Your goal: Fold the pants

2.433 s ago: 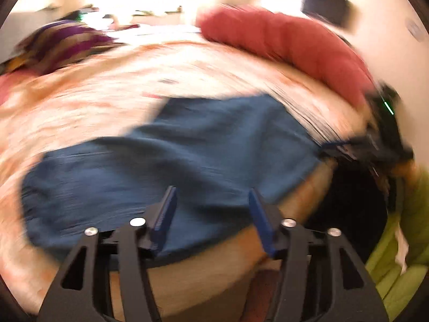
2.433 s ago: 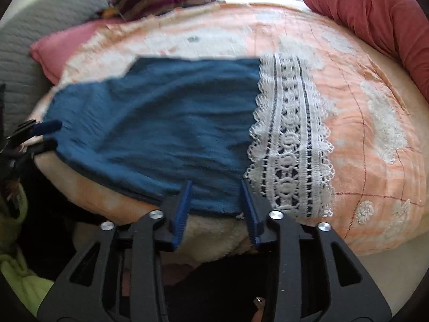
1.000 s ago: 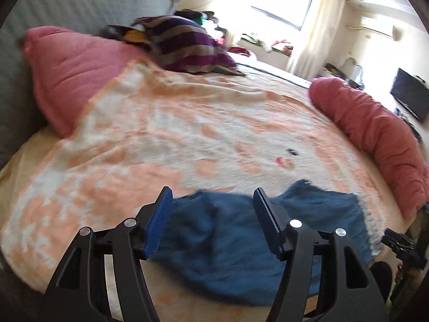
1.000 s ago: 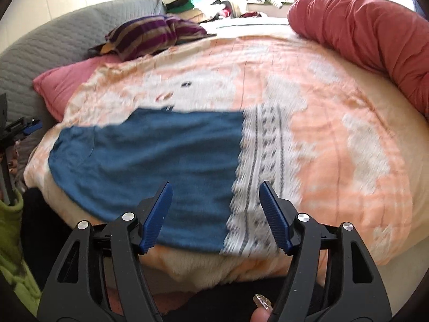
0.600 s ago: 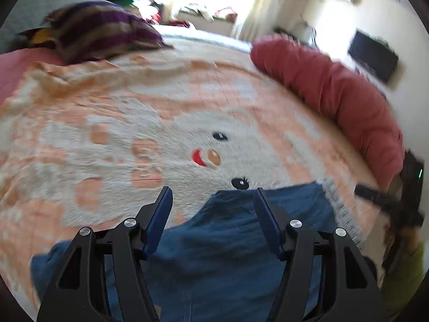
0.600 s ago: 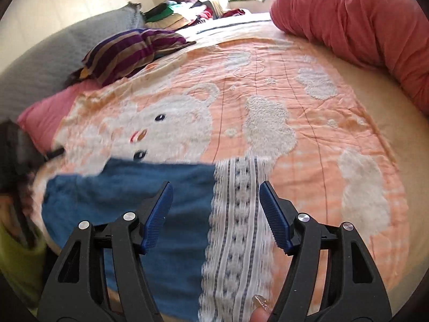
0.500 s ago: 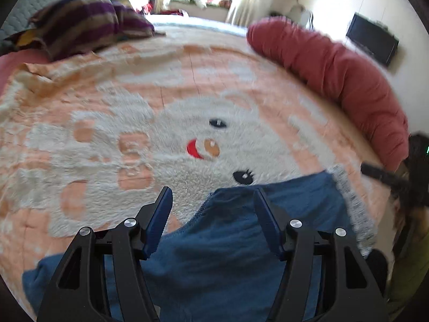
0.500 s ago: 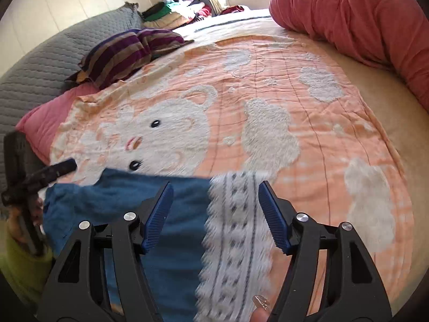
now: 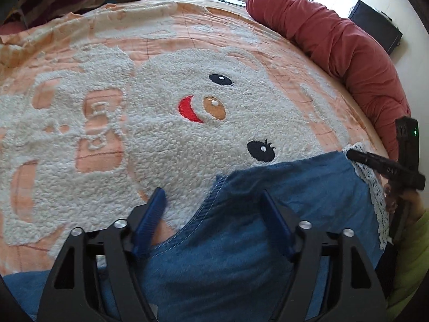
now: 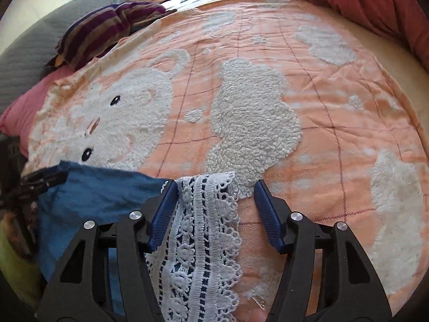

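Blue pants (image 9: 241,241) with a white lace hem (image 10: 203,230) lie flat near the front edge of an orange bear-pattern blanket (image 9: 161,123). In the left wrist view my left gripper (image 9: 213,196) is open, its jaws straddling the stitched far corner of the blue cloth. In the right wrist view my right gripper (image 10: 215,185) is open over the far corner of the lace hem. The right gripper also shows at the lace end in the left wrist view (image 9: 383,169), and the left gripper at the blue end in the right wrist view (image 10: 43,179).
A long red bolster (image 9: 335,48) runs along the bed's right side. A striped purple cushion (image 10: 107,29) and a pink pillow (image 10: 26,104) lie at the head by a grey headboard (image 10: 40,43). A black screen (image 9: 375,29) stands by the wall.
Both grippers opened, pulled up and back, then came down and forward over the far edge of the pants. The left now sits at the blue corner, the right at the lace corner.
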A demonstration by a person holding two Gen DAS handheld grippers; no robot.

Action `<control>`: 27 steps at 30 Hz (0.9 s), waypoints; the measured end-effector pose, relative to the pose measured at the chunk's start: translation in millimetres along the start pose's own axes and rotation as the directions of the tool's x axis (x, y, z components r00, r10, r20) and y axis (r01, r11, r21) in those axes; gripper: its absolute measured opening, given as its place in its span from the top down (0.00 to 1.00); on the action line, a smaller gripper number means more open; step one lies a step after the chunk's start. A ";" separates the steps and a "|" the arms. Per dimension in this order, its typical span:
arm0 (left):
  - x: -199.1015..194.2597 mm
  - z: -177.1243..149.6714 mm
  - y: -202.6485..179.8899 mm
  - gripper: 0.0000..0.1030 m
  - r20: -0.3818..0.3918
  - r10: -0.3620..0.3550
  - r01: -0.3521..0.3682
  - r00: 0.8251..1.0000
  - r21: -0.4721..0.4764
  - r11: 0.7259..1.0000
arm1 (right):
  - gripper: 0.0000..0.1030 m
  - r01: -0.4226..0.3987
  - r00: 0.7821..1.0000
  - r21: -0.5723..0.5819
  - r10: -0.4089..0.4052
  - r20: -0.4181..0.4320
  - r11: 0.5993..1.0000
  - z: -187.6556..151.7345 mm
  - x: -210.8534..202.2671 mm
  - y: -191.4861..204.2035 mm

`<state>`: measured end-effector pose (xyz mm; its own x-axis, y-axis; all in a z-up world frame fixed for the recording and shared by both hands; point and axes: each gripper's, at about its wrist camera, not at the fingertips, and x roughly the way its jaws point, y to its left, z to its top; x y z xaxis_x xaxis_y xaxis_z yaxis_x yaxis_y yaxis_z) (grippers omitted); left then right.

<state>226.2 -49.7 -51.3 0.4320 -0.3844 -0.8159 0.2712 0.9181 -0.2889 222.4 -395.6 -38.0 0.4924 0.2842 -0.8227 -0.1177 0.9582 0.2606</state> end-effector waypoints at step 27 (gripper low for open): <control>11.8 3.0 -31.9 0.88 0.096 0.157 -0.169 0.983 0.139 0.976 | 0.75 0.266 0.963 -0.226 -0.249 0.104 0.937 9.5 13.3 38.1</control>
<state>225.2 -83.8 -50.2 0.5496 -0.2429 -0.7993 0.3109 0.9475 -0.0742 232.6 -355.6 -34.2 0.5927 0.0320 -0.8048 -0.1738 0.9807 -0.0890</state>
